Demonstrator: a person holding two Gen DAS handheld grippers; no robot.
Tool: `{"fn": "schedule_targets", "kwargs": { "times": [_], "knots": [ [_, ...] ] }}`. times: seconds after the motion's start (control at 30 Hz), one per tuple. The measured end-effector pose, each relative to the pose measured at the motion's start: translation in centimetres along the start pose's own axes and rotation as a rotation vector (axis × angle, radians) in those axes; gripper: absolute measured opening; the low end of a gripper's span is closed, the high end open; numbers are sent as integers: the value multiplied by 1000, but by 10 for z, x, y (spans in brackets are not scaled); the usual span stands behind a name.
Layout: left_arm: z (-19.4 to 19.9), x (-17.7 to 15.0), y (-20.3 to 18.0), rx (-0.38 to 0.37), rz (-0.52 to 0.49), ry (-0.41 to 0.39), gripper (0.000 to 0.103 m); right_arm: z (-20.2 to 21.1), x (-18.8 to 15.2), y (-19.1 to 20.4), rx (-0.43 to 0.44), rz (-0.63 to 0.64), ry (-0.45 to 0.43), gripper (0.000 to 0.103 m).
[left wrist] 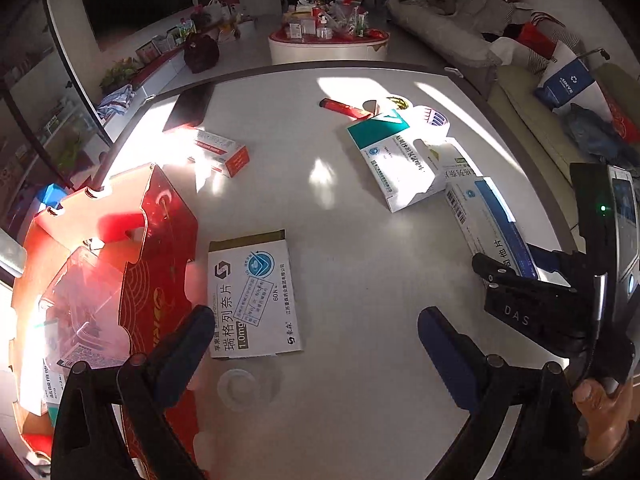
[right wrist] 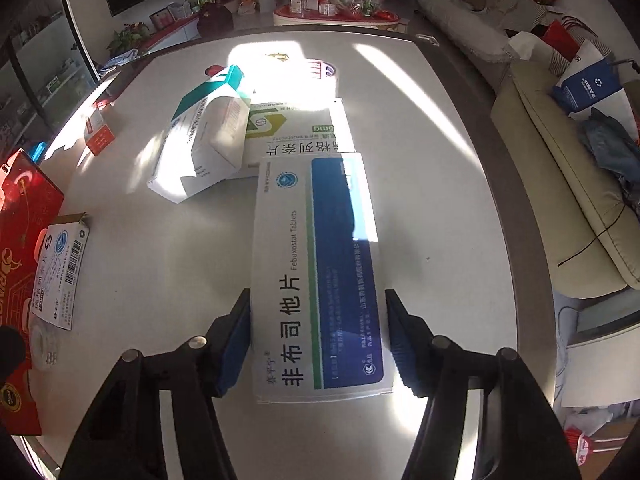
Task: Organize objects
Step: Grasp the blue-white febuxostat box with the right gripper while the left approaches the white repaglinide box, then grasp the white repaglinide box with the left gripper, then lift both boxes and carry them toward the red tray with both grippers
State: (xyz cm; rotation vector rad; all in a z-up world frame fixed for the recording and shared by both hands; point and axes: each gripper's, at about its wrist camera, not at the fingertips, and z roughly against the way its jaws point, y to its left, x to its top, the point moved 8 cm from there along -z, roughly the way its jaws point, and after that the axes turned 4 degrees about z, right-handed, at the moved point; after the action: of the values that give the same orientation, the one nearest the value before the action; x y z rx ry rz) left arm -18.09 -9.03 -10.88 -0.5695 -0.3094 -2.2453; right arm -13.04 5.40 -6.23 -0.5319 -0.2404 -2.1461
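A long white-and-blue Febuxostat box [right wrist: 316, 276] lies flat on the white table [right wrist: 432, 216]. My right gripper [right wrist: 318, 340] straddles its near end, jaws open, pads close to both long sides. It also shows in the left wrist view [left wrist: 490, 228] with the right gripper [left wrist: 516, 288] over it. My left gripper [left wrist: 316, 344] is open and empty above the table, beside a white medicine box [left wrist: 252, 300]. A red cardboard box [left wrist: 120, 276] with packets inside stands at the left.
A teal-and-white box [right wrist: 204, 140] and a green-marked box [right wrist: 296, 128] lie beyond the blue box. An orange-ended box [left wrist: 224, 152], a red tube [left wrist: 344, 108], a black phone [left wrist: 192, 106] and a clear tape roll [left wrist: 240, 388] lie on the table. A sofa [right wrist: 560, 184] is right.
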Motion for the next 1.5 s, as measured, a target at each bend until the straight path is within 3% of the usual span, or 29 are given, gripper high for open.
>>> {"fn": "schedule_targets", "kwargs": {
  "times": [0.07,0.13,0.17,0.3,0.33,0.47,0.63,0.73,0.87,0.93,1.07,1.17,1.23,1.33,1.5],
  "knots": [
    [-15,3,1,103,-27,-3,103,7,-7,-7,67,-61,-22,61],
    [-29,5,2,202,-53,0,103,16,-16,-13,188,-142,-40,61],
    [-37,6,2,215,-52,11,103,21,-21,-16,217,-163,-48,61],
    [-72,-3,11,146,53,136,103,44,-31,-18,232,-150,-81,61],
    [-73,0,15,118,96,126,103,50,-31,-17,248,-152,-90,61],
    [-78,6,31,136,139,141,103,71,-30,-12,292,-160,-120,61],
    [-76,6,27,96,133,149,102,84,-32,-4,368,-198,-133,61],
    [-63,8,23,37,149,100,84,89,-36,-2,404,-229,-140,61],
    [-54,11,21,-2,149,83,46,94,-43,-3,435,-263,-144,61],
    [-51,12,24,-5,154,83,38,95,-45,-5,445,-280,-147,61],
    [-56,16,29,20,144,87,43,96,-47,-8,476,-313,-150,61],
    [-63,19,31,37,136,132,62,97,-48,-10,488,-327,-155,61],
    [-63,22,34,49,141,146,67,99,-48,-12,496,-335,-164,61],
    [-61,27,40,100,124,150,83,101,-49,-15,514,-353,-174,61],
    [-82,10,34,84,123,274,88,102,-48,-19,545,-384,-192,61]
  ]
}}
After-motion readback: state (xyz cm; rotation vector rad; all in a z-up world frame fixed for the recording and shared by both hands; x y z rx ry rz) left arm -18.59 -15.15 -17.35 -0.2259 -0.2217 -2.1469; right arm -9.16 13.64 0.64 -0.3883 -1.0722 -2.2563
